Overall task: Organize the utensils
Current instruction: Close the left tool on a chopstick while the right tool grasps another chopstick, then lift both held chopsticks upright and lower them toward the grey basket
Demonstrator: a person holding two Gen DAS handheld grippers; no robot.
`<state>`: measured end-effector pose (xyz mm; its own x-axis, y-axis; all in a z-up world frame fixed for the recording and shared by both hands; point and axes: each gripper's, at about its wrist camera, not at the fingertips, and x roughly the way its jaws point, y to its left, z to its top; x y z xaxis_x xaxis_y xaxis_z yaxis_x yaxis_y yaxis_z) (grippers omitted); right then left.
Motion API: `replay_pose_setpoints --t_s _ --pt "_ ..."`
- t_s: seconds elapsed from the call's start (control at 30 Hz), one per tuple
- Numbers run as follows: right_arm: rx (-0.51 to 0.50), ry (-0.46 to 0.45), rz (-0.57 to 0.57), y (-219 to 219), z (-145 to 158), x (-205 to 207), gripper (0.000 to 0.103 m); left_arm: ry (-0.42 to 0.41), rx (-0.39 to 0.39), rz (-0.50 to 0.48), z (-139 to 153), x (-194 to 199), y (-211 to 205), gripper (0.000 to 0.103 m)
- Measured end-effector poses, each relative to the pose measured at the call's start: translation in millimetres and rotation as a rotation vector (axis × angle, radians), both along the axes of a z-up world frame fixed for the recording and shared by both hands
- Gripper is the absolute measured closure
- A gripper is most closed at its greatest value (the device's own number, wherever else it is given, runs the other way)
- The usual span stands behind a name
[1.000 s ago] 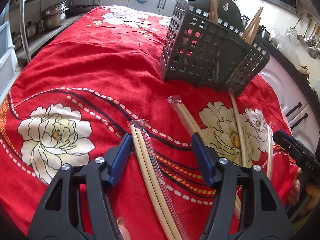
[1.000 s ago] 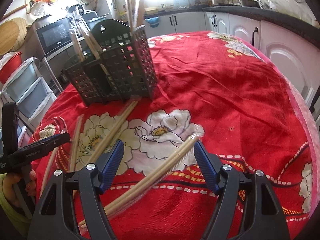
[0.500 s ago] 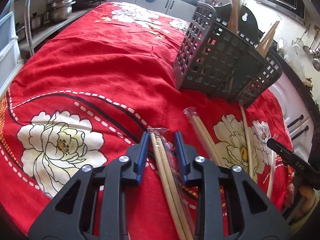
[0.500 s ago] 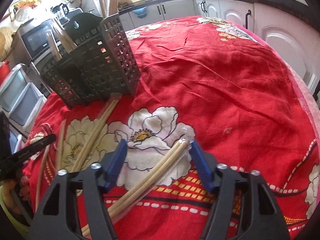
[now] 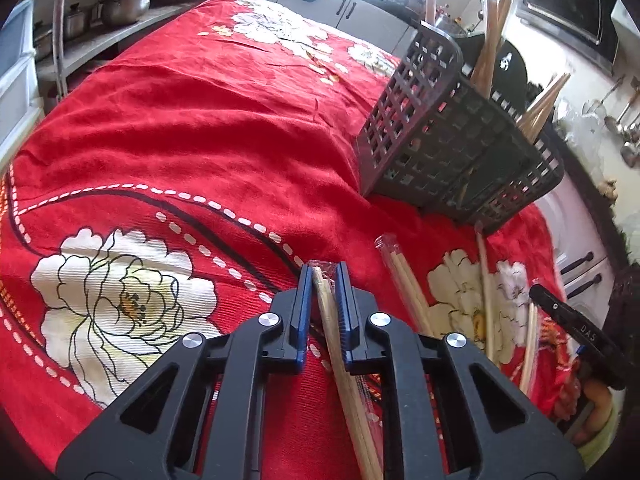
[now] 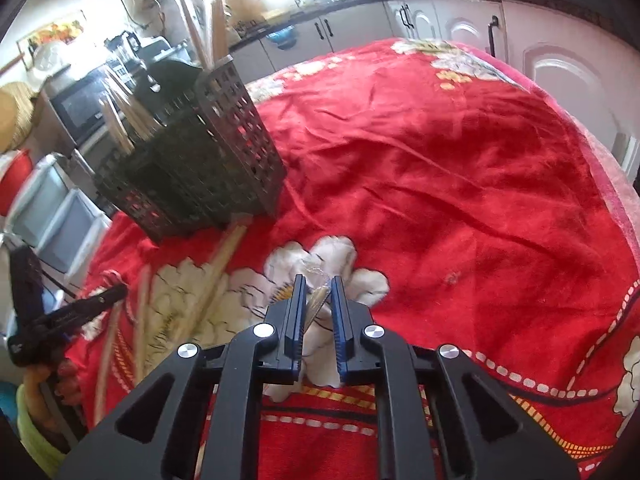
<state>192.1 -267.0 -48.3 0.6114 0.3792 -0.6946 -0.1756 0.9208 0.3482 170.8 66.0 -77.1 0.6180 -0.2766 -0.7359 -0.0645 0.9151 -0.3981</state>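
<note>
- Left wrist view: a second ago the left gripper (image 5: pixel 325 276) stood wide, one blue pad on each side of a wrapped chopstick pair (image 5: pixel 340 356) lying on the red flowered cloth (image 5: pixel 192 128). Now its jaws are closing, nearly together, and the pads press that pair from both sides, its wrapped tip poking out at 12 o'clock.
- The hand has also slid forward over the cloth, so the grey lattice caddy (image 5: pixel 452 148) sits larger at 2 o'clock, with chopsticks already standing in it.
- Loose pairs (image 5: pixel 408 284) remain on the cloth at 3 o'clock, between this gripper and the other one, whose black handle shows at the right edge.
- Right wrist view: the right gripper (image 6: pixel 317 292) was likewise open around a second wrapped pair (image 6: pixel 316 300) and is now closing on it; the crinkled wrapper end sits between the pads, which appear to pinch it.
- The caddy (image 6: pixel 208 168) stands at 10 o'clock, more loose sticks (image 6: pixel 216 264) lying blurred at its foot at 9 o'clock.
- What it means: both pickups look secured, so I judge the next step is lifting each pair and standing it in the caddy. Several sticks are left, so the task seems midway.
- Risk: the slippery wrapper could let a pair slide or swing.
</note>
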Motion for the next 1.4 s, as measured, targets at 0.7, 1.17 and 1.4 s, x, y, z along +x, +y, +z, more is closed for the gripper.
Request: replay_pose_setpoints --t_s 0.7,1.17,1.4 --pt "0.069 -0.290 0.104 19 106 -24 0.097 -0.262 -0.038 -0.076 101 -21 -22 0.100" --pt "0.066 -0.385 0.127 29 137 -33 0.097 -0.390 -0.038 -0.148 156 -20 -45 0.100" --pt "0.075 -0.419 0.133 32 149 -34 0.097 -0.435 -0.039 -0.173 174 -16 -53 0.100"
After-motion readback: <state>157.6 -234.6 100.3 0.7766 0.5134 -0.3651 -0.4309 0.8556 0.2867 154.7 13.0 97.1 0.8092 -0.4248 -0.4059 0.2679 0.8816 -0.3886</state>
